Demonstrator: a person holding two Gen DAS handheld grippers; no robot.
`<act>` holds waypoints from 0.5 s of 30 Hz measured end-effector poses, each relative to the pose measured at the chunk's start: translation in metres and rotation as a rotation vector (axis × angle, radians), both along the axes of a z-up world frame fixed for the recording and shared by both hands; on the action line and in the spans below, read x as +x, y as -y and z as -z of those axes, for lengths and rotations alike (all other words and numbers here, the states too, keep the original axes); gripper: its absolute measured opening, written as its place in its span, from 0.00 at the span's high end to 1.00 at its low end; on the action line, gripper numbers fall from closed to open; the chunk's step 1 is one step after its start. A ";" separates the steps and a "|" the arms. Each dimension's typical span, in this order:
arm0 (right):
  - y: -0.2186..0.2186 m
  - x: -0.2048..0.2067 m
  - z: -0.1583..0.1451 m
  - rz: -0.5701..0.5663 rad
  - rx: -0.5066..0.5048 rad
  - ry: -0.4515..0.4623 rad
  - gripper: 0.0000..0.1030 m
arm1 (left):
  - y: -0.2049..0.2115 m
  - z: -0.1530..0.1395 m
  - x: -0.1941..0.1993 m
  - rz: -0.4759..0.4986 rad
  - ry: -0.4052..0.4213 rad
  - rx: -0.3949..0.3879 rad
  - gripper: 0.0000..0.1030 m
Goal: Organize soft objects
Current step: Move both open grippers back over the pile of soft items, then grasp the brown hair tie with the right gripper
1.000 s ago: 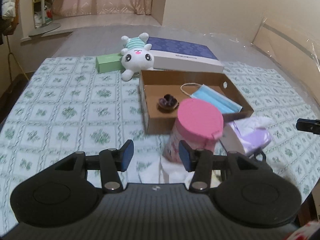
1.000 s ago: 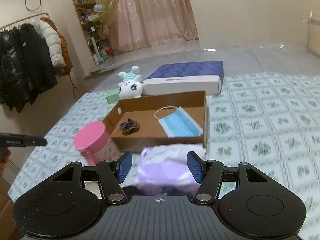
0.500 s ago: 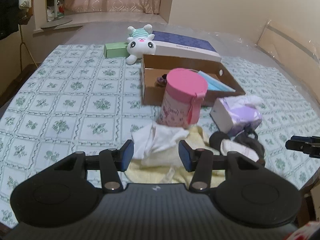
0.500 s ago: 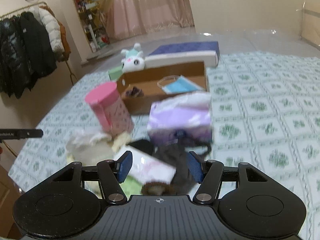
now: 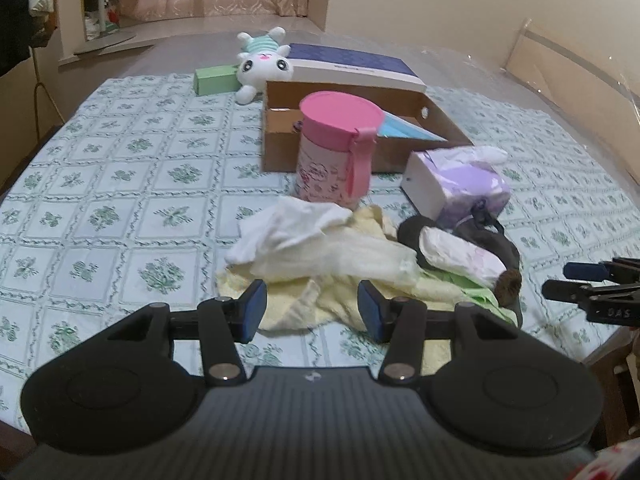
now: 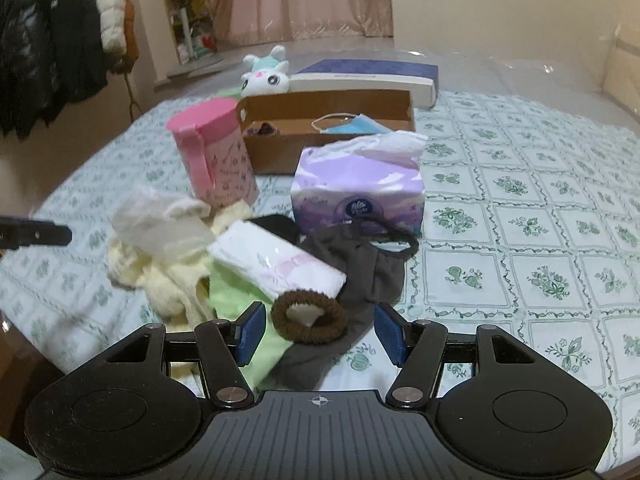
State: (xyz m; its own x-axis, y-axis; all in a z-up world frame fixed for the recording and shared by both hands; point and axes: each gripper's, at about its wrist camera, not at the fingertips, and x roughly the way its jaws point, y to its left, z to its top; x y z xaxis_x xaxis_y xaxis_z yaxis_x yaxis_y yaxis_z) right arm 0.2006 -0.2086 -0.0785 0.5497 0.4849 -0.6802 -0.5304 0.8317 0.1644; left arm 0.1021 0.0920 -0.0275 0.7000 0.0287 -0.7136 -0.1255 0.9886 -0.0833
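A heap of soft things lies near the front edge of the bed's green-patterned cover (image 5: 120, 184). The left gripper (image 5: 311, 309) hovers with its jaws apart and nothing between them, just on the near side of the pale yellow cloth (image 5: 288, 308), on which a crumpled white cloth (image 5: 292, 228) lies. The right gripper (image 6: 319, 332) is likewise open and empty; the brown hair tie (image 6: 308, 316) sits just beyond its fingertips, between them in the view, lying on a light green cloth (image 6: 236, 300) and a dark grey garment (image 6: 360, 268). A white wrapped pad (image 6: 276, 260) lies just behind the tie. Farther back stand a pink canister (image 6: 212, 156) on the left and a purple tissue pack (image 6: 356, 184) on the right, with a cardboard tray (image 6: 280, 152) holding a blue face mask (image 6: 356, 126) beyond them.
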 end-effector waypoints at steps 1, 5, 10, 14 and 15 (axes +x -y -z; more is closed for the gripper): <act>-0.002 -0.002 0.003 -0.005 -0.009 0.005 0.41 | 0.002 0.002 0.001 0.002 -0.004 0.001 0.54; -0.008 -0.004 0.011 -0.021 -0.028 0.012 0.41 | 0.009 0.012 0.003 0.003 -0.022 0.023 0.54; -0.013 -0.001 0.017 -0.030 -0.034 0.024 0.41 | 0.012 0.019 0.008 0.012 -0.029 0.029 0.54; -0.017 0.004 0.023 -0.024 -0.051 0.039 0.41 | 0.014 0.022 0.013 0.015 -0.026 0.054 0.54; -0.018 0.006 0.025 -0.026 -0.052 0.035 0.41 | 0.015 0.023 0.014 0.017 -0.026 0.055 0.54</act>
